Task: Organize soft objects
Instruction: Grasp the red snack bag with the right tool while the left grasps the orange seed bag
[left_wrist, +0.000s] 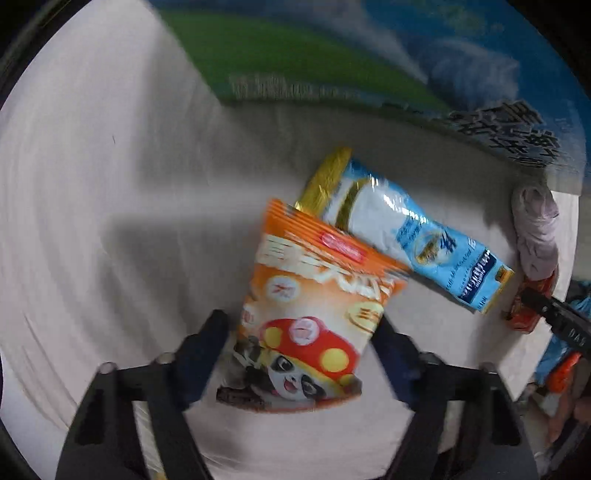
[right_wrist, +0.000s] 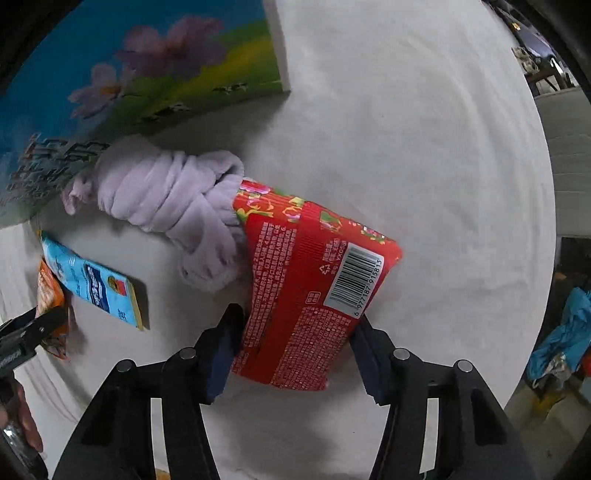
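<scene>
My left gripper (left_wrist: 301, 328) is shut on an orange snack bag with a panda picture (left_wrist: 310, 317); its top edge overlaps a light blue and gold packet (left_wrist: 402, 229) lying on the white cloth. My right gripper (right_wrist: 297, 325) is shut on a red snack bag with a barcode (right_wrist: 314, 280); the bag's far end touches a knotted lilac towel (right_wrist: 166, 199). In the right wrist view the blue packet (right_wrist: 92, 282) and the orange bag (right_wrist: 50, 295) lie at the left, with the left gripper's finger on the orange bag. The left wrist view shows the towel (left_wrist: 535, 229) and the red bag (left_wrist: 528, 310) at the right.
A large printed box with a blue sky and green meadow stands at the back (left_wrist: 332, 55), and shows in the right wrist view (right_wrist: 129, 66). The white cloth-covered table (right_wrist: 406, 129) stretches to the right. Its edge (right_wrist: 546, 221) lies at the far right, with clutter beyond.
</scene>
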